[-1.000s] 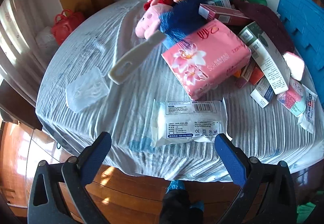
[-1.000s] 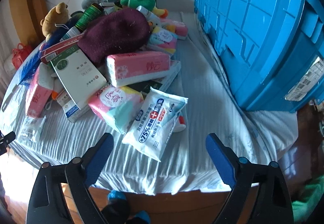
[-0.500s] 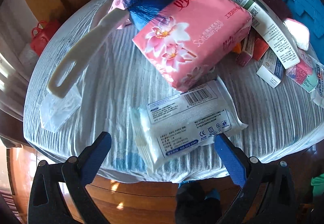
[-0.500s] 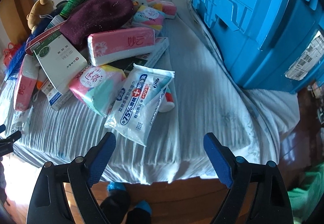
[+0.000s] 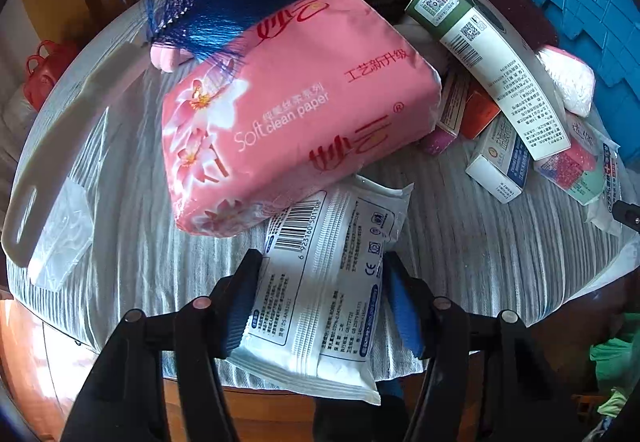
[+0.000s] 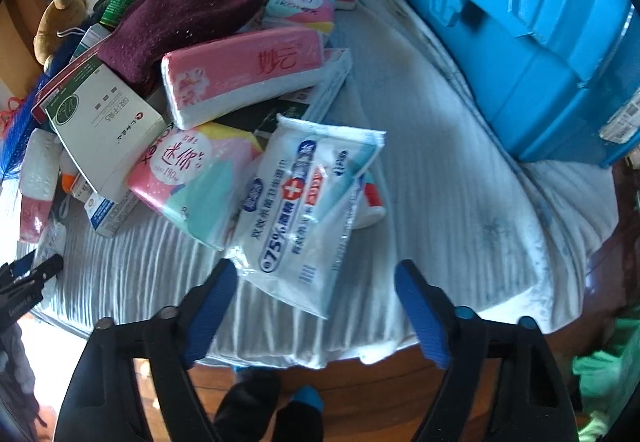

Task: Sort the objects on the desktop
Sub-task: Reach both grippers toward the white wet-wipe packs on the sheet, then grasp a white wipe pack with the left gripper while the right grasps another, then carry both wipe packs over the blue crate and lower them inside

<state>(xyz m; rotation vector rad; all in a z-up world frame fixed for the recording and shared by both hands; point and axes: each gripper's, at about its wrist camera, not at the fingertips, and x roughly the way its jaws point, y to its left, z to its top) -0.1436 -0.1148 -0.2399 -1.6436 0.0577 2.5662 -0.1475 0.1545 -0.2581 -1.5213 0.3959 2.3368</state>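
Observation:
A white barcoded pack [image 5: 320,306] lies at the near edge of the striped tablecloth [image 5: 460,234], its far end tucked under a pink tissue pack [image 5: 296,110]. My left gripper [image 5: 322,282] straddles the white pack, jaws closing, with the blue pads against its two long sides. In the right wrist view a clear pack of alcohol wipes [image 6: 304,202] leans on the pile. My right gripper [image 6: 316,278] hangs just above its near end, jaws closing but still wide, with the pack's corner between them and untouched.
A big blue crate [image 6: 520,34] fills the right of the table. The pile holds a green-and-white box [image 5: 488,54], a maroon cloth [image 6: 188,10], a white-handled blue brush [image 5: 60,146], plush toys and small cartons. A person's feet [image 6: 280,402] show below the table edge.
My left gripper came down and forward over the white pack and its jaws narrowed from wide onto it. My right gripper sank toward the wipes pack and narrowed slightly.

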